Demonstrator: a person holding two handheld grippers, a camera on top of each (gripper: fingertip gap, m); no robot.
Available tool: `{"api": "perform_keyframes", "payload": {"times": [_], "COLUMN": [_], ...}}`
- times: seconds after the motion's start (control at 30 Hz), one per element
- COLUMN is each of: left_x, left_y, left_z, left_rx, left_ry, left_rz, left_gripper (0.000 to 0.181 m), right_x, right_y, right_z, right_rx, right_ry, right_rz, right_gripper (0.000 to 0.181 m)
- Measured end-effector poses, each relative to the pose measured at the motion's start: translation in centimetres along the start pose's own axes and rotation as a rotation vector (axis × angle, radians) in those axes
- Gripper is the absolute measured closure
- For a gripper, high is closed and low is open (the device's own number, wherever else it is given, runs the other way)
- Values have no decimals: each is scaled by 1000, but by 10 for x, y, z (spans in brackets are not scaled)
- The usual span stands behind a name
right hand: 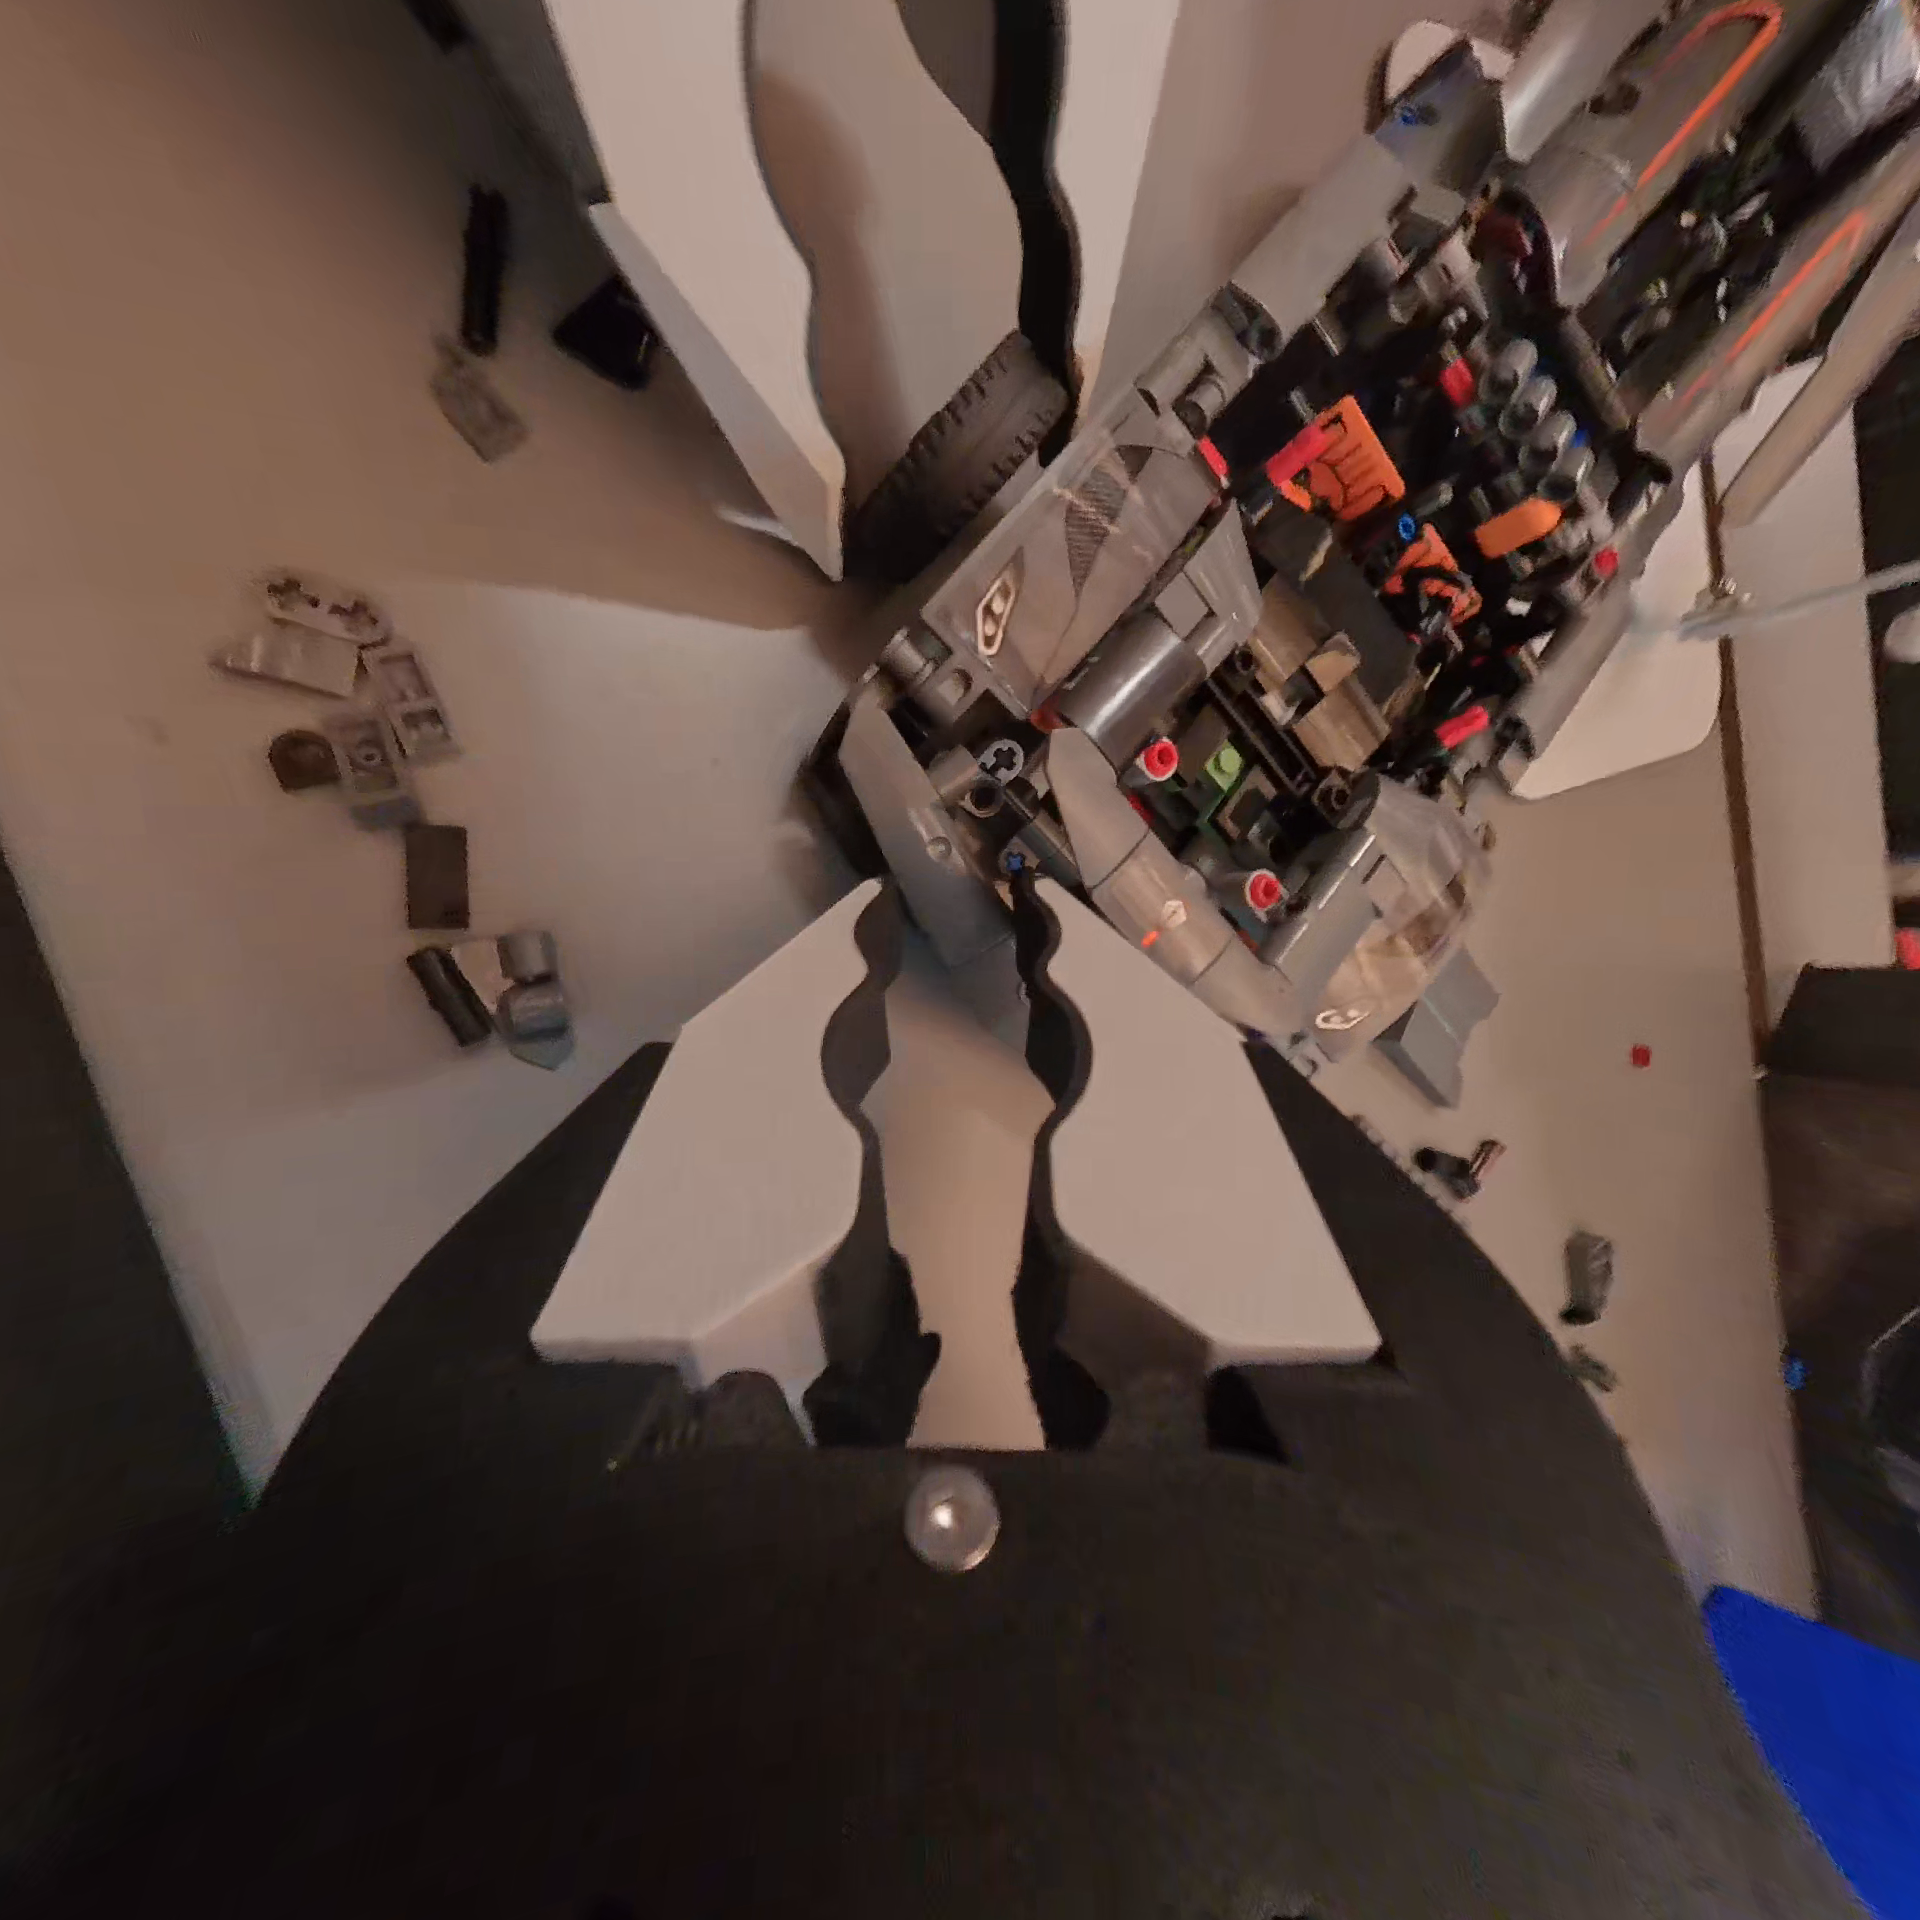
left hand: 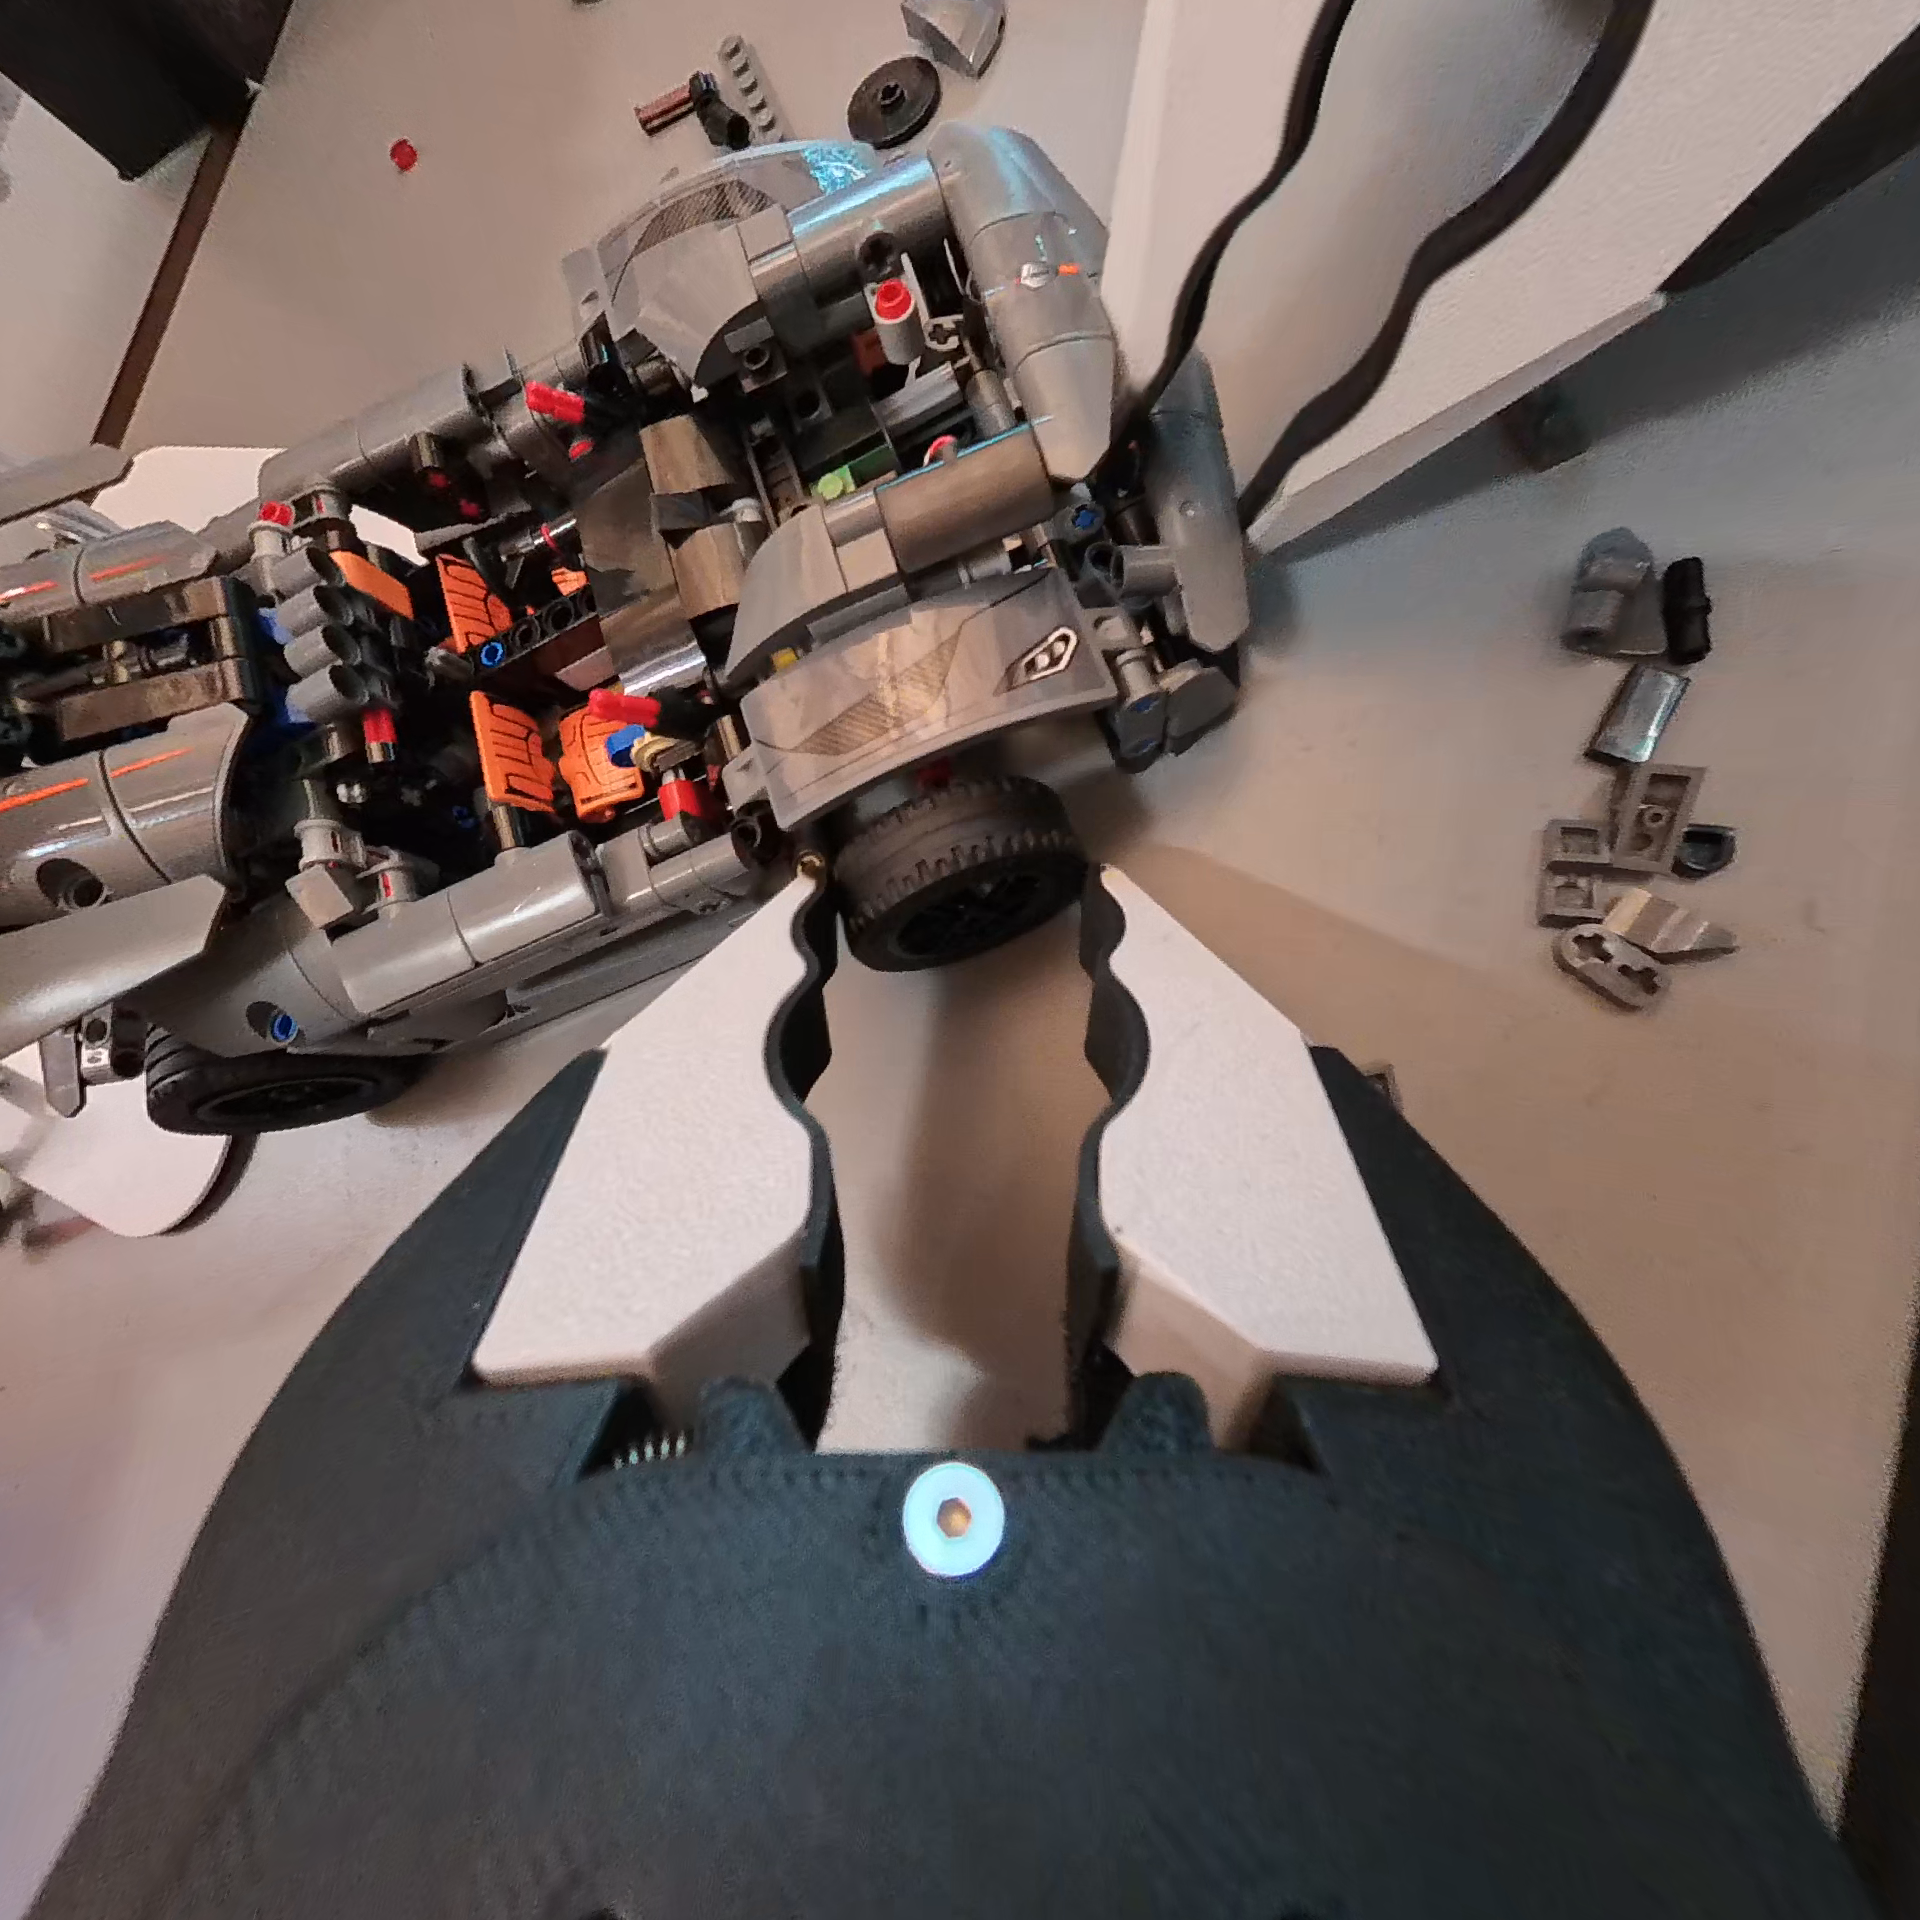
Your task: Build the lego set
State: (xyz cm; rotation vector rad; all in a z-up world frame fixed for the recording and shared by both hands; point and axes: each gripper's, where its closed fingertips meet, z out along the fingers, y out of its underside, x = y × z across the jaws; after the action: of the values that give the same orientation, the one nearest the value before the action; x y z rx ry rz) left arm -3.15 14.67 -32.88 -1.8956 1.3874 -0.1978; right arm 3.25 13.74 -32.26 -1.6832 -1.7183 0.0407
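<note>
The grey lego car, well advanced with its cockpit uncovered and orange seats showing, rests on the pale worktop with both claws closed in on its front end, which looks like bracing the model so it cannot slide while a part is pressed on. The left claw has its fingers spread around the front wheel, one on each side of the tyre; whether they actually squeeze it I cannot tell. The right claw comes in from the opposite side, its fingers nearly together about a grey panel at the nose, seemingly pinching or seating it. A cluster of loose grey pieces lies on the worktop just beside the car's front, within easy reach of the right claw, and a few more small parts lie beyond the car.
</note>
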Motion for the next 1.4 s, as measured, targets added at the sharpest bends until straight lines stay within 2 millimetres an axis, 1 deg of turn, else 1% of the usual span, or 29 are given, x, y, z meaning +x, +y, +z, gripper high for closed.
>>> {"api": "perform_keyframes", "payload": {"times": [0.1, 0.23, 0.4, 0.57, 0.77, 0.97, 1.1, 1.17, 1.27, 1.4], "left_x": [0, 0, 0, 0, 2, 3, 1, -4, -4, -6], "left_y": [0, 1, 2, 1, -2, -6, -10, -12, -11, -11], "left_z": [0, -1, -2, -1, 1, 3, 3, 3, 6, 7], "left_rx": [4, 9, 12, 17, 23, 29, 34, 43, 32, 15], "left_ry": [8, 15, 19, 36, 43, 58, 21, -2, 4, -33], "left_rz": [3, 10, 16, 7, 47, 56, 93, 80, 80, 123], "left_gripper": [137, 137, 137, 137, 137, 137, 137, 137, 137, 137], "right_x": [0, 1, 3, 4, 9, 10, 11, 10, 9, 10], "right_y": [-3, -7, -13, -11, -16, -15, -15, -14, -14, -14], "right_z": [-1, -3, -8, -9, -15, -16, -15, -15, -13, -14], "right_rx": [22, 52, 104, 109, 147, 155, 159, 158, 155, 161], "right_ry": [10, 7, -10, -20, -16, -18, -29, -31, -29, -30], "right_rz": [-80, -86, -59, -60, -39, -39, -34, -35, -38, -34], "right_gripper": [165, 166, 167, 167, 167, 167, 167, 167, 167, 167]}}
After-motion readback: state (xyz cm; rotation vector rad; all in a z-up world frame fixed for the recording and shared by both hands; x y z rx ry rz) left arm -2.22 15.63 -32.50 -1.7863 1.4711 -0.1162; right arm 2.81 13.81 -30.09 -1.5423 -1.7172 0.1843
